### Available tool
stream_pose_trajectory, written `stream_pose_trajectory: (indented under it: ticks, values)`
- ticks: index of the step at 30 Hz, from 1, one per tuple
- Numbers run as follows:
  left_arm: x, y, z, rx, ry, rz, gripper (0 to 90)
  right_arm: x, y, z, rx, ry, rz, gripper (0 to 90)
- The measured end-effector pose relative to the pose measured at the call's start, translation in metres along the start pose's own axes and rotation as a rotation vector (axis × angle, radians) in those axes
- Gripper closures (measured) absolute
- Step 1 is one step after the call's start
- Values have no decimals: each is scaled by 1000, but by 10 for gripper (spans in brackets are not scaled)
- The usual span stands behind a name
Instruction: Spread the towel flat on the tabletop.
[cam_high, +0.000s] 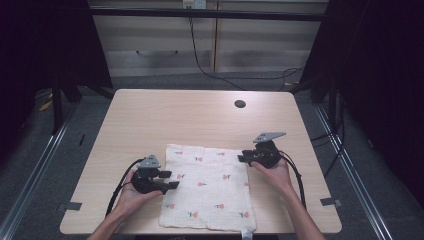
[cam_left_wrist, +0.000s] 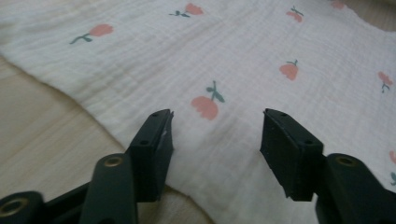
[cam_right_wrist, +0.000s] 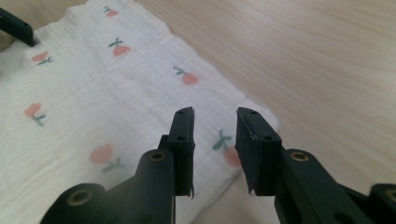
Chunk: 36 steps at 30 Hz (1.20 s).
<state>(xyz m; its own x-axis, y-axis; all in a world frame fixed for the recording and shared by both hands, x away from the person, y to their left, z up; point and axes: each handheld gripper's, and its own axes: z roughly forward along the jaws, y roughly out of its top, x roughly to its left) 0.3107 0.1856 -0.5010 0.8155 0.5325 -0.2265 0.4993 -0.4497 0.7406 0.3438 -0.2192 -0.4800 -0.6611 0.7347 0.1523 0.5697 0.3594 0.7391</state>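
A white cloth (cam_high: 210, 187) printed with small red flowers lies flat on the wooden table (cam_high: 200, 120), its near edge reaching the table's front. My left gripper (cam_high: 169, 180) is at the cloth's left edge, open, its jaws just above the fabric (cam_left_wrist: 224, 70). In the left gripper view the left gripper (cam_left_wrist: 217, 126) has a flower print between its jaws. My right gripper (cam_high: 243, 157) is at the cloth's far right corner, open with a narrower gap. The right gripper (cam_right_wrist: 215, 123) hovers over that corner of the cloth (cam_right_wrist: 93, 93) in its own view.
A round cable hole (cam_high: 240, 104) sits in the table near its far right. Bare wood stretches beyond the cloth. Cabinets and a black cable (cam_high: 200, 60) stand behind the table. The left gripper's jaw tip (cam_right_wrist: 16, 25) shows at the top left of the right gripper view.
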Motion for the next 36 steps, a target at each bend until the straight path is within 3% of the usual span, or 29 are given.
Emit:
stream_pose_trajectory:
  ticks: [2, 3, 7, 9, 10, 11, 18, 22, 29, 32, 34, 36]
  values:
    - [3, 1, -3, -17, -6, -20, 392, -3, 2, 2, -12, 6, 15, 680]
    - [8, 2, -11, -43, -6, -58, 377, -9, 6, 8, -10, -12, 18, 679]
    - [19, 0, -18, -63, 19, -98, 367, -20, 5, 18, 16, -28, 36, 658]
    - [22, -2, -19, -58, 27, -97, 365, -22, 5, 20, 22, -26, 39, 650]
    - [23, -4, -20, -64, 61, -90, 363, -25, 4, 23, 31, -36, 45, 646]
    - [22, -5, -20, -63, 67, -84, 360, -26, 4, 24, 38, -42, 49, 646]
    - [22, -7, -18, -48, 64, -91, 342, -33, 5, 32, 40, -39, 60, 650]
    - [23, -8, -21, -57, 88, -102, 317, -34, 3, 33, 52, -34, 63, 642]
    - [26, -9, -23, -65, 104, -111, 313, -27, 3, 32, 71, -22, 30, 675]
    - [27, -10, -22, -63, 104, -117, 312, -25, 4, 33, 74, -29, 28, 720]
    - [29, -9, -22, -59, 111, -115, 312, -24, 4, 34, 76, -41, 18, 831]
    - [30, -8, -22, -62, 120, -116, 313, -25, 3, 34, 66, -35, 30, 849]
